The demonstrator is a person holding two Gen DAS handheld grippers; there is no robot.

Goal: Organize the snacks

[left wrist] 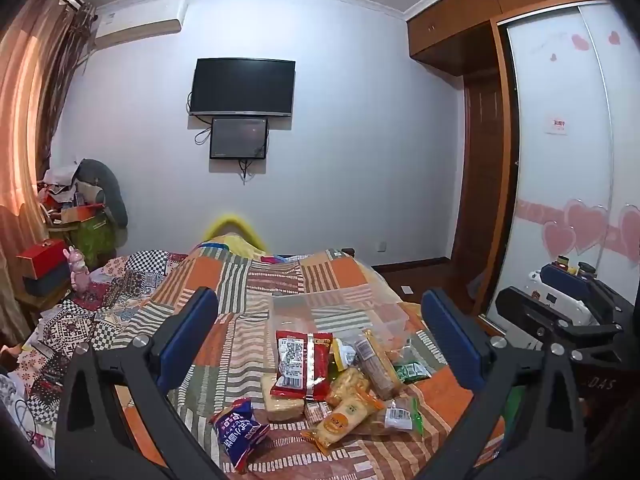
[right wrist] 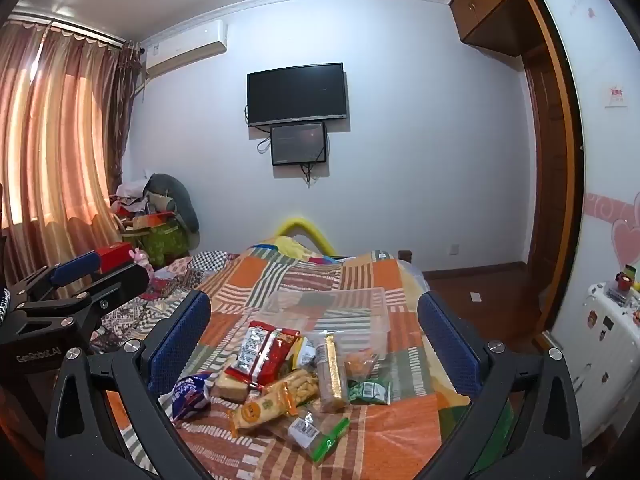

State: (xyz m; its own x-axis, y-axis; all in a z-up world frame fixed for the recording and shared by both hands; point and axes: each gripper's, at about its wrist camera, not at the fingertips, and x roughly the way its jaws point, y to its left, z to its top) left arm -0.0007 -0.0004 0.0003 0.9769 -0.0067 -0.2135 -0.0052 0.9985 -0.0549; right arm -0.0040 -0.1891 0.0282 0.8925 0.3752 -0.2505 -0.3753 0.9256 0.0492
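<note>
Snacks (left wrist: 340, 384) heaped on patchwork bed (left wrist: 256, 280), just before clear plastic box (left wrist: 340, 312) — left tool (left wrist: 320, 336) and right tool (right wrist: 316, 340) both spread wide, gripping nothing.

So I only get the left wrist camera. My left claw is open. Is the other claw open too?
Observer: Yes. The right claw is wide open, with nothing between its pads. The snack pile lies on the bed below it.
Operator: That claw blocks the right side of my picture. What's hiding behind it?
Observer: A white unit with stickers on its front stands beside the wardrobe door. I can't tell what kind of unit it is.
</note>
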